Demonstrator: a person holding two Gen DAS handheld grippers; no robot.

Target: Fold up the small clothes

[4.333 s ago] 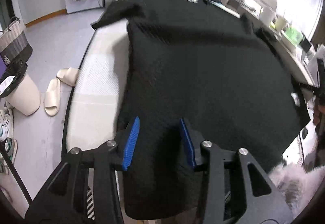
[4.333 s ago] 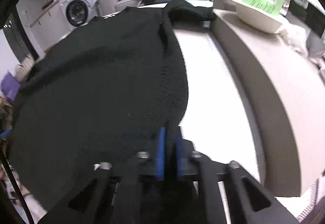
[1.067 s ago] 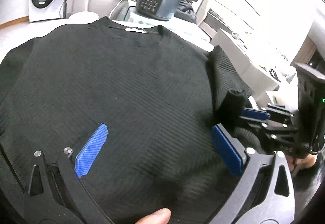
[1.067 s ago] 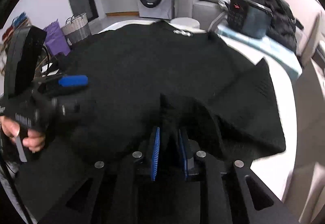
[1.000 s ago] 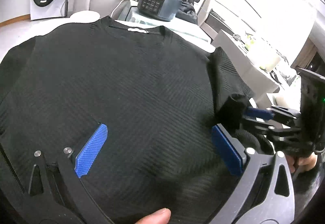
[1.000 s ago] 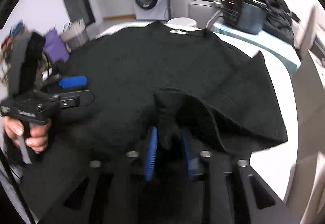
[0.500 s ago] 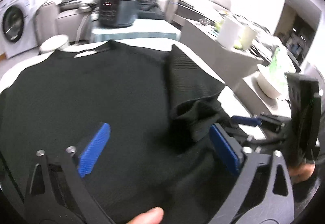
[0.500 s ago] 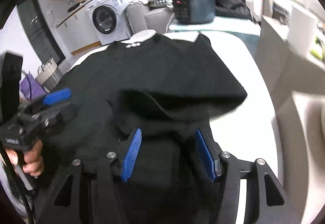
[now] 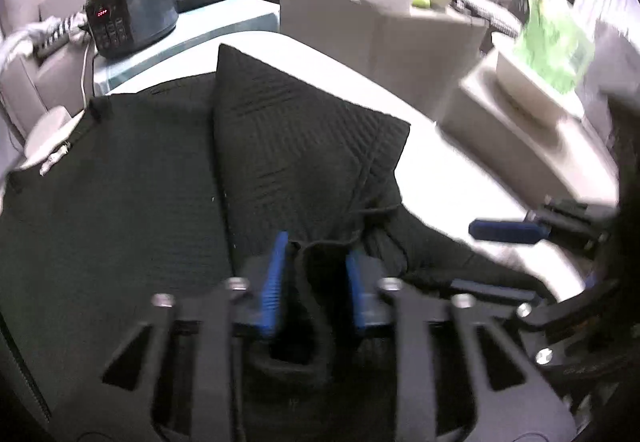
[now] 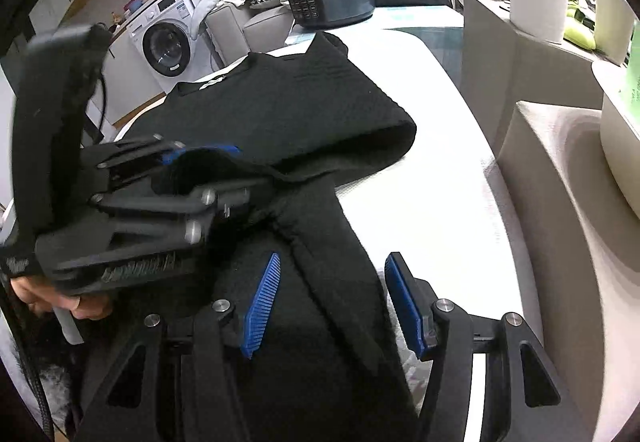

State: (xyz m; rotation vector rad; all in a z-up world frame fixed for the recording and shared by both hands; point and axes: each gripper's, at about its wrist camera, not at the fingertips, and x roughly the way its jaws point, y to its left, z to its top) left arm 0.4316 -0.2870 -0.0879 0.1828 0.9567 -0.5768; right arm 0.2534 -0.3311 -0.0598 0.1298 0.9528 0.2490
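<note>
Bare table (image 10: 420, 209) right of sweater (image 10: 288, 113)

White table (image 10: 432, 177), rounded at its far end, surface bare and pale along the right side. Black textured sweater (image 9: 120, 177) lies spread on it, collar toward the far end, covering most of the left and middle. One side is folded back over the body, its blunt corner (image 10: 400, 129) resting near the bare strip. Near edge of the garment bunched, probably lifted off the surface.

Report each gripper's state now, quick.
Left gripper: just closed on the black ribbed knit sweater.
Right gripper: open, sweater beneath, nothing gripped.
</note>
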